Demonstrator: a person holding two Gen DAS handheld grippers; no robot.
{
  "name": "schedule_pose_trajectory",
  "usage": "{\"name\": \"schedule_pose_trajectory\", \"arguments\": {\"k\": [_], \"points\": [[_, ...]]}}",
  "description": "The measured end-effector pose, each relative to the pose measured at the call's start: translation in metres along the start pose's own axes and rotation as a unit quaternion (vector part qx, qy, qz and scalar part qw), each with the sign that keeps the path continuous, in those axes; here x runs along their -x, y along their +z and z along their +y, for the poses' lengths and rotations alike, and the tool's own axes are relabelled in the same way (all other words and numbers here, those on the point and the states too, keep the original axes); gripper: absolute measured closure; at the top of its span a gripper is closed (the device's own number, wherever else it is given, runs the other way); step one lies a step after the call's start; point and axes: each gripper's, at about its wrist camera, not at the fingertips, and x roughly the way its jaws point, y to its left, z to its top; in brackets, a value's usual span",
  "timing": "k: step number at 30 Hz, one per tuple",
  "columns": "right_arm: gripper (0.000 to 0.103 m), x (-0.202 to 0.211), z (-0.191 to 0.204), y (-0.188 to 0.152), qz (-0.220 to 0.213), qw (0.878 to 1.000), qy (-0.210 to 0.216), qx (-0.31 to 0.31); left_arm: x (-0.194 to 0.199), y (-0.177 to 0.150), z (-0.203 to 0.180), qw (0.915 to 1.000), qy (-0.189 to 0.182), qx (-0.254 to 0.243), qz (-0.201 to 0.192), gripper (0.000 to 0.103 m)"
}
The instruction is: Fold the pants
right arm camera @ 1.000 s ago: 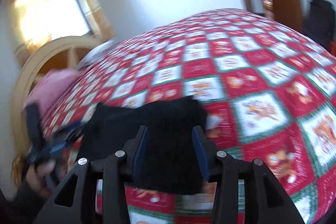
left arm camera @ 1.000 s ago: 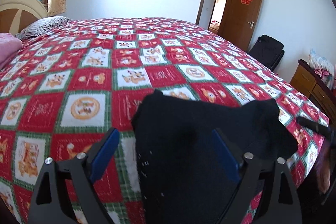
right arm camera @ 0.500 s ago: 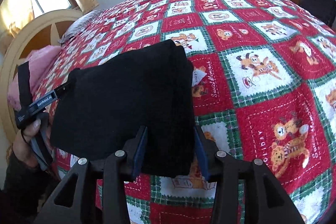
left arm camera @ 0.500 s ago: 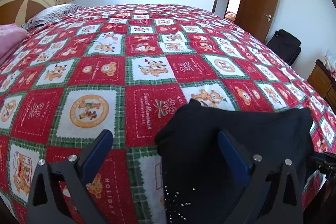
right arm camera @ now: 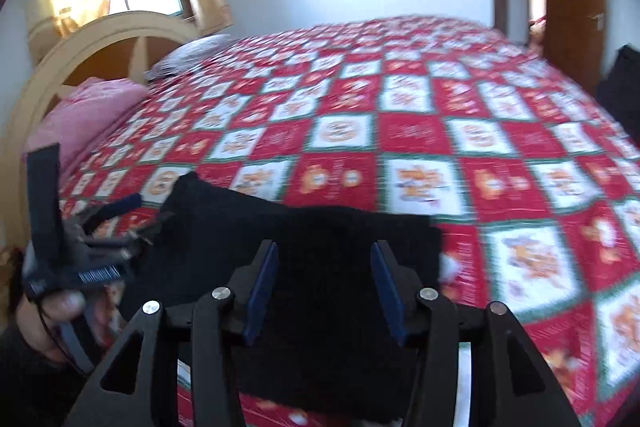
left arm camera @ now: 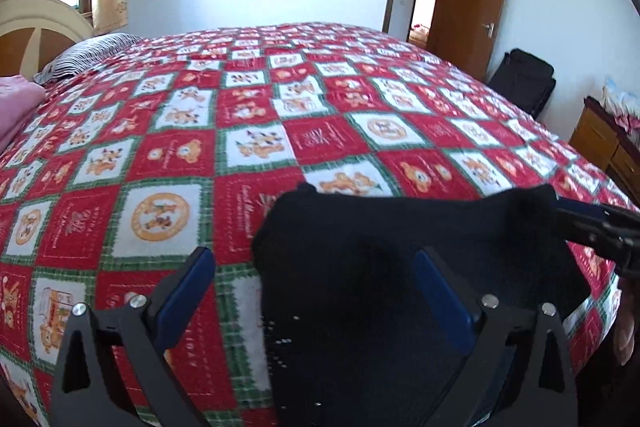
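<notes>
i see the black pants (left arm camera: 400,267) lying sideways just under both my tongs, left gripper (left arm camera: 316,291) wide open and empty, right gripper (right arm camera: 324,283) opening, pinching nothing.

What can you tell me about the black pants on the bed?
The black pants look soft and knitted, folded into a compact, thick bundle lying flat near the bed's close edge on the red, white and green checkered quilt. Tiny shiny dots sparkle along the near part. The left tool stands wide open over one side, and the right tool is opening over the other; its blue pads do not seem to press the fabric.
</notes>
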Motion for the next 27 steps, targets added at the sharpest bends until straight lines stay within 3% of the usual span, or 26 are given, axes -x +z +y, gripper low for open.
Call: {"name": "schedule_pose_trajectory", "arguments": {"k": [6,13,23,27], "points": [[0.052,-0.040,-0.023,-0.001,0.041,0.998,0.009,-0.047,-0.009,-0.008,0.000,0.9997,-0.009,0.005,0.021,0.001],[0.052,-0.020,-0.014,-0.008,0.031,0.999,-0.006,-0.026,-0.003,-0.011,0.000,0.9996,-0.015,0.011,0.022,0.001],[0.050,0.010,-0.011,-0.058,0.041,0.999,0.007,-0.014,0.005,-0.025,-0.010,0.9986,-0.039,0.006,0.036,0.001],[0.050,0.014,-0.012,-0.059,0.033,0.999,0.013,-0.016,0.012,-0.032,-0.014,0.9984,-0.044,0.011,0.035,0.001]]}}
